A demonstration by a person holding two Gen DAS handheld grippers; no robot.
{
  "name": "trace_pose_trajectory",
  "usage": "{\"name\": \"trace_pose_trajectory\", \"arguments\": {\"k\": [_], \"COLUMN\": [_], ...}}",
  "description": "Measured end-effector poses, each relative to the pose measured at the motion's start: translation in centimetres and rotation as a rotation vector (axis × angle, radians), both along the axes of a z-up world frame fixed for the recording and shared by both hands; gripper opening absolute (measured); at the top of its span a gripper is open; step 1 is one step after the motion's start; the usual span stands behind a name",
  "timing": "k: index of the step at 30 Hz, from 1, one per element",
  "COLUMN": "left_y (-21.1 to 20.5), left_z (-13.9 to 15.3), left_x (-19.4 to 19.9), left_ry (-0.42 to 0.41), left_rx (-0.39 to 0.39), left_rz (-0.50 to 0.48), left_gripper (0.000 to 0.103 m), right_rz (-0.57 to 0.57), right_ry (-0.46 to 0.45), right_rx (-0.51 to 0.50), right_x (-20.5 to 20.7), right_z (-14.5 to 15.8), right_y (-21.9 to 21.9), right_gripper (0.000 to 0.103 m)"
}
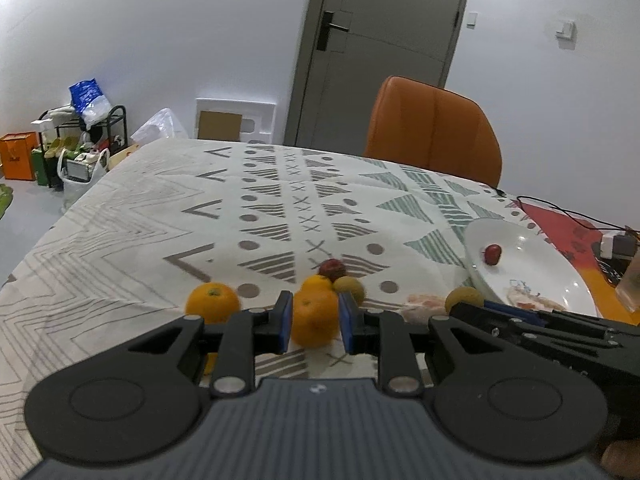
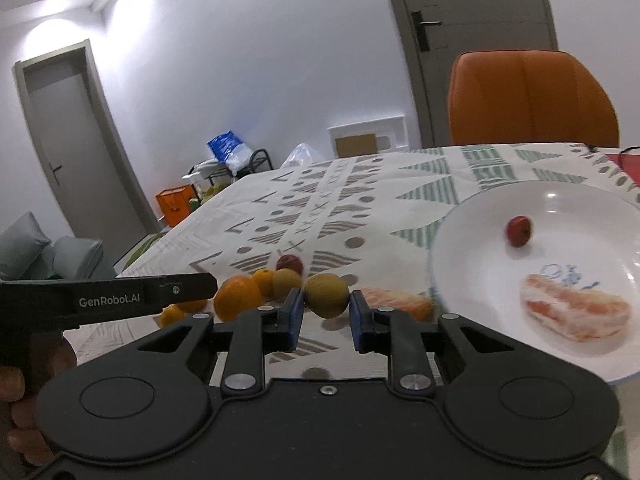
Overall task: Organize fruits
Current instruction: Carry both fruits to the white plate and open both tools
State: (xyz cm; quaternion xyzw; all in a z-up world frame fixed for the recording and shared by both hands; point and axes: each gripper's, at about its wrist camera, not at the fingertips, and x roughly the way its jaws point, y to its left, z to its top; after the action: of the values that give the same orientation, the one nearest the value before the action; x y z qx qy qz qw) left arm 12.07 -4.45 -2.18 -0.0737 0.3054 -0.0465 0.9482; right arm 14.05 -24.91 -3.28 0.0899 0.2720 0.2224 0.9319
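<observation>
Mostly hidden: a small orange [image 1: 210, 362] shows only as a sliver behind the left gripper's linkage; in the right wrist view it sits at the near end of the fruit cluster.
Cut off: the white plate [image 1: 536, 276] has its near rim covered by the right gripper body in the left wrist view, and in the right wrist view the picture edge clips it.
Hard to make out: both views are motion-blurred; the pale peeled citrus piece on the cloth [image 2: 396, 300] beside the plate has smeared edges.
Left gripper [image 1: 315, 322]: jaws narrow, blue pads pressed on either side of an orange [image 1: 315, 318], which it holds above the tablecloth.
Right gripper [image 2: 324, 314]: jaws narrow, closed on a yellow-green round fruit [image 2: 326, 294]; its left pad touches the fruit, while the contact on the right is blurred.
Fruit left on the cloth: one orange alone to the left [image 1: 212, 300], another orange [image 1: 318, 282], a second yellow-green fruit [image 1: 349, 287] and a red fruit [image 1: 332, 268] bunched together.
On the plate: a small red fruit [image 2: 519, 231] and a peeled citrus segment [image 2: 574, 316], well apart.
Table: patterned tablecloth [image 1: 140, 216], with an orange chair [image 1: 434, 132] at the far side.
Person: a hand [image 2: 24, 404] grips the left gripper's handle at the edge of the right wrist view.
</observation>
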Motion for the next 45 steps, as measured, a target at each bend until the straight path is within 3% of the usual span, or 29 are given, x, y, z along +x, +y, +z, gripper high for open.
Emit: {"name": "trace_pose_trajectory", "arguments": {"k": [42, 45], "left_y": [-11.8, -12.4], "left_z": [1.2, 1.1], "left_x": [2.5, 2.8], "left_ry": [-0.04, -0.038], "left_rx": [0.04, 0.039], "left_rz": [-0.19, -0.2], "left_gripper": [0.023, 0.023], "right_rz": [-0.276, -0.286], "right_ry": [0.001, -0.004], "right_rx": [0.036, 0.04], "right_x": [-1.0, -0.9], "right_z": [-0.8, -0.9], "right_y": [-13.0, -13.3], "right_gripper": [0.023, 0.029]}}
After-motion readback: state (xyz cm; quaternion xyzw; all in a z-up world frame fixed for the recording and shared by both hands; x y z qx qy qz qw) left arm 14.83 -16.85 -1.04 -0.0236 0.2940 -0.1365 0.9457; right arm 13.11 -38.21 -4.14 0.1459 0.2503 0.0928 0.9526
